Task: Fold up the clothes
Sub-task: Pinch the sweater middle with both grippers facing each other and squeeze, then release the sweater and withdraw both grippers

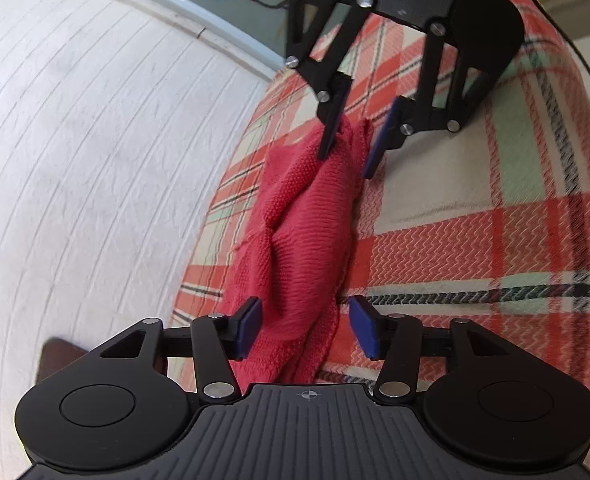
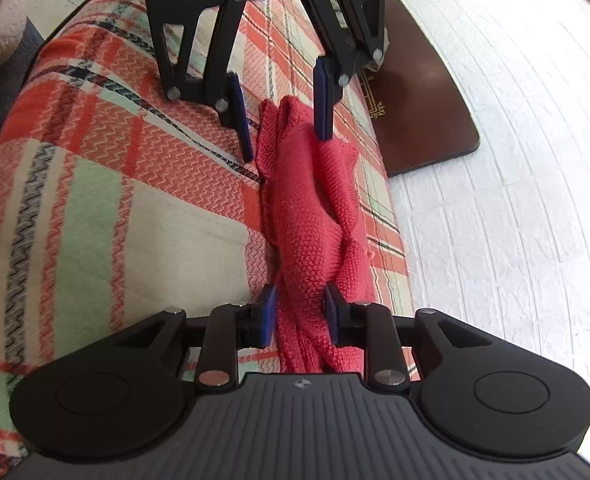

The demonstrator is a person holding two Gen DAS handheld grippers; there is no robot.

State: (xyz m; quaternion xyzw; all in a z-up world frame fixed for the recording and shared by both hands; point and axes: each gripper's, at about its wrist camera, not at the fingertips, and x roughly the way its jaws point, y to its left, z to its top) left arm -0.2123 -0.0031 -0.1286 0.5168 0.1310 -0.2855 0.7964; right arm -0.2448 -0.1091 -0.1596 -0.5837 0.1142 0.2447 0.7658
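Here, left gripper (image 1: 305,326) fingers apart, astride near end of bunched red knit garment (image 1: 307,232), pads clear of cloth. Right gripper (image 2: 299,314) narrower; pads against cloth sides, firm pinch uncertain. Grippers face each other along garment, lying on plaid blanket (image 1: 475,240). Only right wrist view shows dark brown board (image 2: 423,112) at 1 o'clock. Garment ends hidden under gripper bodies.

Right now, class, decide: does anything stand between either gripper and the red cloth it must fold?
Nothing visible does. The red cloth lies bunched on the plaid blanket, one end between the jaws of the left gripper, the other between those of the right gripper.
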